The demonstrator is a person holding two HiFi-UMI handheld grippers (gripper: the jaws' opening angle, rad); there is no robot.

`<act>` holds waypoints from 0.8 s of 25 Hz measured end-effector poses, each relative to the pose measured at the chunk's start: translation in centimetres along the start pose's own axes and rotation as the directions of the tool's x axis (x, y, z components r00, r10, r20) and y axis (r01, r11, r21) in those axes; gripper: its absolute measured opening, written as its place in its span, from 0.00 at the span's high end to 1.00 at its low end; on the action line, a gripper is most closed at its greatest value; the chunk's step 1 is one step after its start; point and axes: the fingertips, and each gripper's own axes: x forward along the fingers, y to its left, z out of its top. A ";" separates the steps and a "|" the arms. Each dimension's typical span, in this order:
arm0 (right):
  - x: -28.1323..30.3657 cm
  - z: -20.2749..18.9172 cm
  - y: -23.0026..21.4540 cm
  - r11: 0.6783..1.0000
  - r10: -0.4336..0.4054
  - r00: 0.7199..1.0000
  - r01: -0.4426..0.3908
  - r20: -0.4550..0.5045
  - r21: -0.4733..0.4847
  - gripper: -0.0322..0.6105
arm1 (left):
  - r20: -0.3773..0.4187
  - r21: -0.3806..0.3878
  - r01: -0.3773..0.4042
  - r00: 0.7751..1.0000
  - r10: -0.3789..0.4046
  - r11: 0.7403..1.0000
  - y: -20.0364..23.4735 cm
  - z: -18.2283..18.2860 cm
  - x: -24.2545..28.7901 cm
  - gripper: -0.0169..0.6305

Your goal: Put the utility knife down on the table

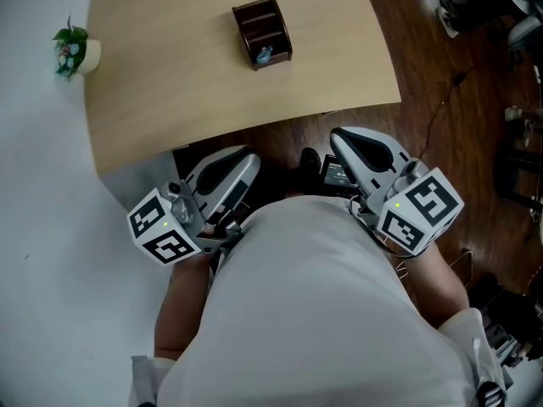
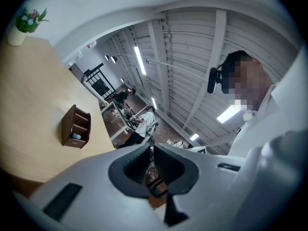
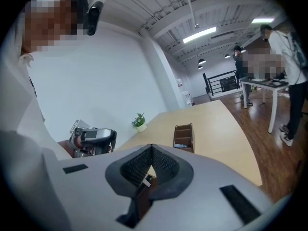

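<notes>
Utility knife: we could not identify it for certain. The only candidate was a small pale-blue item (image 1: 264, 55) in the nearest compartment of a dark wooden, tiered desk organizer (image 1: 261, 19). This stood on the curved light-wood table (image 1: 170, 83), with a potted plant (image 1: 75, 49) at its left corner. The left gripper (image 2: 150, 150) and right gripper (image 3: 151, 149) were clenched and empty, short of the table's near edge.

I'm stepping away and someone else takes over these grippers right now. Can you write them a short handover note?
Left gripper: jaws all but together, empty, held by the body.
Right gripper: shut, empty.
Things: dark brown wooden desk organiser stands on the light wooden table, with a small pale-blue item in its nearest compartment. Whether that is the utility knife cannot be told.
Done: neither gripper holds a knife.
Left: find the knife and confirm it lies on the table.
</notes>
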 end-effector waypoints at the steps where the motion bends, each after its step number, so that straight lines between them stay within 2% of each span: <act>1: 0.0 0.0 0.0 1.000 -0.001 1.000 0.001 0.005 0.008 0.95 | 0.000 0.002 0.001 1.000 -0.001 1.000 0.0 0.0 0.0 0.97; 11: -0.6 0.6 -1.4 0.999 -0.053 0.998 0.053 0.026 -0.014 0.95 | -0.004 0.003 0.008 1.000 -0.008 1.000 -0.1 -0.4 0.1 0.97; 20: -0.4 0.4 -1.6 0.998 -0.060 0.998 0.060 0.017 -0.027 0.95 | -0.010 -0.003 0.014 1.000 -0.014 1.000 0.0 -0.7 0.3 0.97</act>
